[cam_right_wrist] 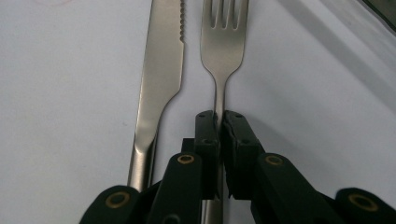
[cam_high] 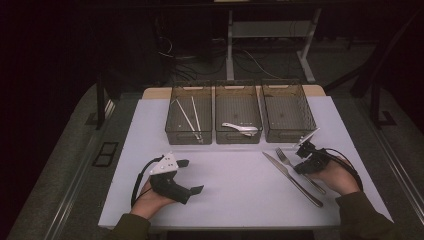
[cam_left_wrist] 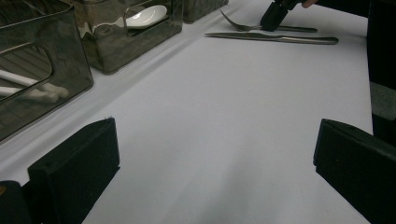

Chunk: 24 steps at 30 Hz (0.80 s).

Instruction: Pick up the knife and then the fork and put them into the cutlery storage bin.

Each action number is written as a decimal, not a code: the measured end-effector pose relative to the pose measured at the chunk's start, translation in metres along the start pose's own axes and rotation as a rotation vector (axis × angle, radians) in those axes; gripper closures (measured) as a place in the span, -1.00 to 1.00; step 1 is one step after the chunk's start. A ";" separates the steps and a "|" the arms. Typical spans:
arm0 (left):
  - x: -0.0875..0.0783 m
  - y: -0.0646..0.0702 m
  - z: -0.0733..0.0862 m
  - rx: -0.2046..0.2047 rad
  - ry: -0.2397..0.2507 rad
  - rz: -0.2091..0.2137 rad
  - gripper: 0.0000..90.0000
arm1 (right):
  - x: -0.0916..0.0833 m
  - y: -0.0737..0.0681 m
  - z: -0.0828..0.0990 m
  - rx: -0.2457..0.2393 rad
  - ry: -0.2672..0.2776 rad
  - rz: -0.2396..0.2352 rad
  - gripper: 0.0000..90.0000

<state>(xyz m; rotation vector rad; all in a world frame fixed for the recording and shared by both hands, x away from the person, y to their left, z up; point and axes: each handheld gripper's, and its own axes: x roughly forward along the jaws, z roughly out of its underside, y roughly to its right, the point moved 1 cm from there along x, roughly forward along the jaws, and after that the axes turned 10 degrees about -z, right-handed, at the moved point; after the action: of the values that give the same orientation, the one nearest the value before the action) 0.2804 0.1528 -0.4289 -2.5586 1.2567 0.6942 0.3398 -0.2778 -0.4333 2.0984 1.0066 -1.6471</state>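
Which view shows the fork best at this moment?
The right gripper view: the fork lies close up, tines clear, its neck pinched by the right tongs. The high view shows it small beside the knife. The left gripper view shows it far off.

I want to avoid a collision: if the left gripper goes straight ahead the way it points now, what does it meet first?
Probably the knife. The left gripper, jaws open, looks across bare white table toward it, with the fork just behind; depth is hard to judge.
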 end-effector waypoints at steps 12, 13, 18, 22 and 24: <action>0.000 0.000 0.000 -0.004 0.002 0.001 -1.00 | -0.003 0.004 0.004 -0.002 0.033 -0.029 0.88; 0.000 0.000 0.000 -0.004 0.003 0.001 -1.00 | -0.004 0.005 0.006 0.003 0.043 -0.033 0.88; 0.000 -0.001 0.000 0.002 -0.001 0.002 -1.00 | -0.012 0.009 0.011 0.010 0.086 -0.029 0.88; 0.000 -0.001 0.000 0.002 0.002 0.001 -1.00 | -0.020 0.012 0.014 0.023 0.141 -0.036 0.89; 0.000 -0.001 0.000 0.001 0.000 0.001 -1.00 | -0.025 0.013 0.016 0.031 0.181 -0.040 0.89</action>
<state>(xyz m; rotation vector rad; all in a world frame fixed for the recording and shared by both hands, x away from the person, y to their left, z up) 0.2809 0.1532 -0.4288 -2.5575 1.2587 0.6932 0.3341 -0.3054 -0.4177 2.2955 1.0896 -1.5219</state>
